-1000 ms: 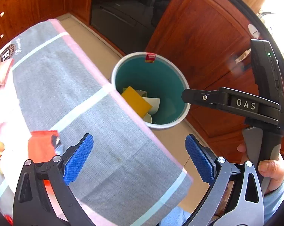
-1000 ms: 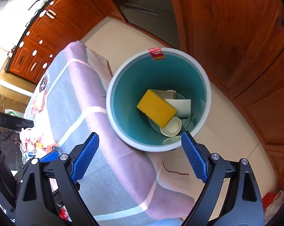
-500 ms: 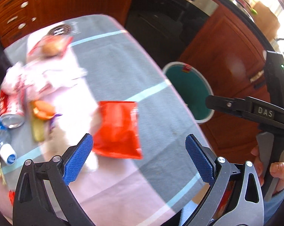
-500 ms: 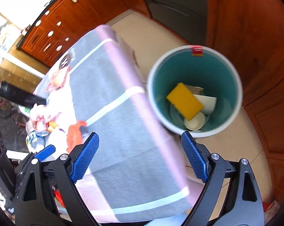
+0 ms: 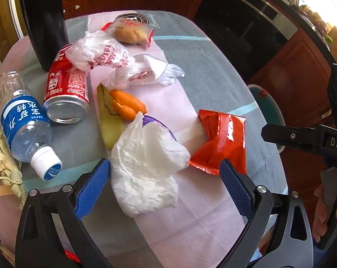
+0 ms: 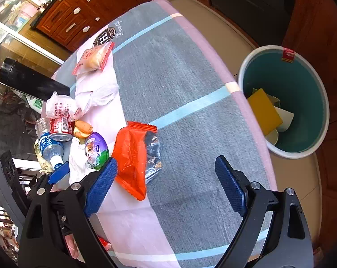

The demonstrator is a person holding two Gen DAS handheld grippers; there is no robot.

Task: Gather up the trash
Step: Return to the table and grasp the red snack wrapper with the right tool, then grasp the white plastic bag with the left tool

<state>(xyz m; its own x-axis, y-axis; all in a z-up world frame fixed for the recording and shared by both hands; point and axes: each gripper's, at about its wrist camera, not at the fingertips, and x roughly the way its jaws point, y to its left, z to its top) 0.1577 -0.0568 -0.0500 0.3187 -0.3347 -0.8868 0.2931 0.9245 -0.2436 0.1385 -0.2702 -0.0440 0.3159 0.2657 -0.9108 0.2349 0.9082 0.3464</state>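
Pointing both tools down at the cloth-covered table point(image 5: 213, 71), we held the left gripper point(image 5: 165, 188) with its blue pads apart and nothing clamped between them; the crumpled white tissue point(image 5: 146, 167) lay on the cloth in the gap between the pads, touched by neither as far as we could tell. We held the right gripper point(image 6: 166, 186) equally wide, with only bare grey cloth between its pads. The trash lay in a cluster on the left half of the table. The red snack wrapper point(image 5: 219, 138) lay just right of the tissue, its torn end showing foil in the right wrist view. Orange peel point(image 5: 127, 103) and a pale yellow strip point(image 5: 108, 120) lay just beyond the tissue. Farther left, a red cola can point(image 5: 66, 89) lay on its side with its base toward us, and a clear water bottle point(image 5: 23, 120) lay beside it, white cap nearest. A crumpled printed plastic bag point(image 5: 105, 55) rested against the can, and a wrapped bun point(image 5: 130, 33) lay at the far side. A black cylinder point(image 5: 45, 17) stood at the far left. The teal-lined bin point(image 6: 298, 98) stood on the floor off the right table edge, containing a yellow sponge point(image 6: 264, 111) and white scraps.
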